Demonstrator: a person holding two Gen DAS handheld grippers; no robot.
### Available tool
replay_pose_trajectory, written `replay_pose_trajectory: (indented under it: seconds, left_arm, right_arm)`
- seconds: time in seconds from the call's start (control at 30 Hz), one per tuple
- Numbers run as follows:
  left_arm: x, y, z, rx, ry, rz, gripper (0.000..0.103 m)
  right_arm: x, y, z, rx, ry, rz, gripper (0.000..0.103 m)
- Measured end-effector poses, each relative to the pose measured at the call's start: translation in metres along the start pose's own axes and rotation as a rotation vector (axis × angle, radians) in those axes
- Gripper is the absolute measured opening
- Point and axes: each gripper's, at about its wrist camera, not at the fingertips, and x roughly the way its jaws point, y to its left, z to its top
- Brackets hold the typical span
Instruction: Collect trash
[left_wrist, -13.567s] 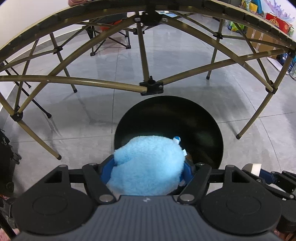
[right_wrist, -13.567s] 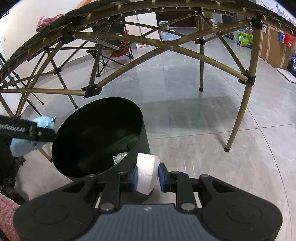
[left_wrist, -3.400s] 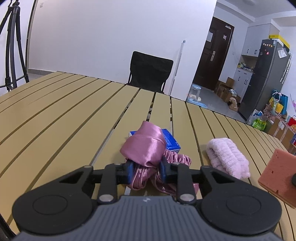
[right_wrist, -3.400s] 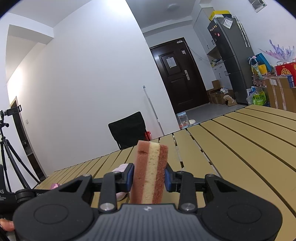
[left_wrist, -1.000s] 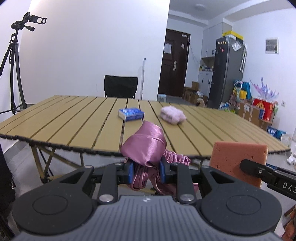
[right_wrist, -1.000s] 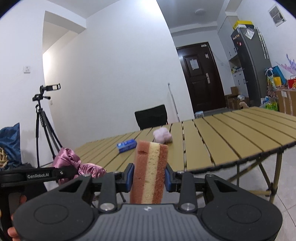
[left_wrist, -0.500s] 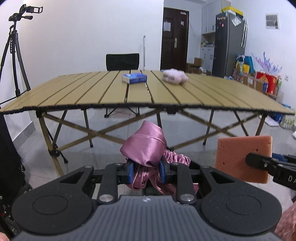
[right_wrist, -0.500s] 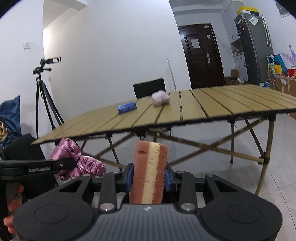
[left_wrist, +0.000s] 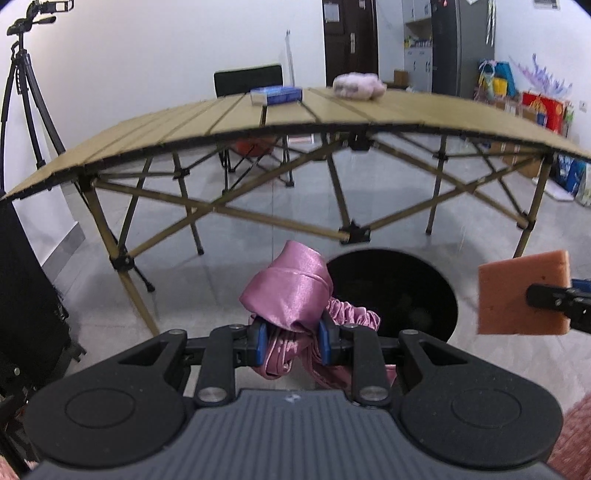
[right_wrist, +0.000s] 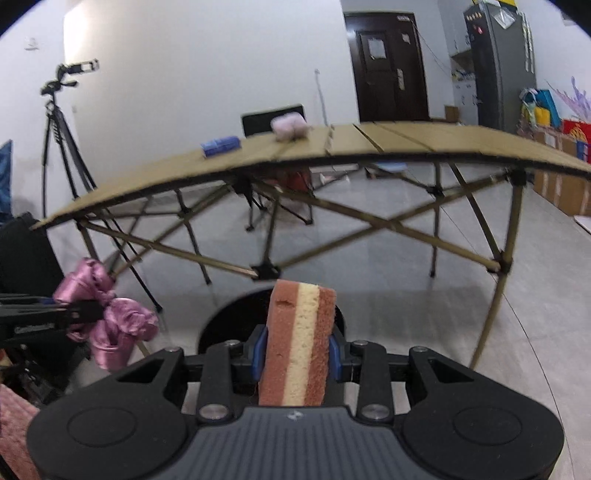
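Observation:
My left gripper (left_wrist: 291, 341) is shut on a pink satin scrunchie (left_wrist: 291, 291), whose ruffled loop hangs out to the right. A round black bin (left_wrist: 391, 291) stands on the floor just beyond it, its mouth dark. My right gripper (right_wrist: 295, 354) is shut on a sponge (right_wrist: 299, 339) with brown outer layers and a cream middle, held upright above the bin's near rim (right_wrist: 236, 310). The sponge (left_wrist: 524, 293) also shows at the right of the left wrist view, and the scrunchie (right_wrist: 110, 314) at the left of the right wrist view.
A folding slatted table (left_wrist: 424, 110) rises behind the bin, with crossed legs (left_wrist: 351, 232) close above it. On top lie a blue box (left_wrist: 277, 94) and a pale pink fluffy cloth (left_wrist: 356, 86). A tripod (left_wrist: 22, 92) stands at the left and a black chair (left_wrist: 249, 79) behind.
Both grippers have sunk and tipped downward with their loads. The table top has risen in both views, and the black bin has come into sight beneath them.

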Motion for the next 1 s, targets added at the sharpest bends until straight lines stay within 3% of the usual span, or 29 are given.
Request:
replay_pose_trajectory:
  seconds: [0.4,1.0]
  left_arm:
    - [0.029,0.002,-0.004,0.003,0.101,0.036,0.026]
    - [0.055,-0.002,0.015,-0.029,0.133,0.065,0.026]
  right_arm:
    - [0.026,-0.026,-0.012,0.058,0.107,-0.106,0.032]
    - [0.042,-0.05,-0.007,0.11,0.12,-0.175,0.032]
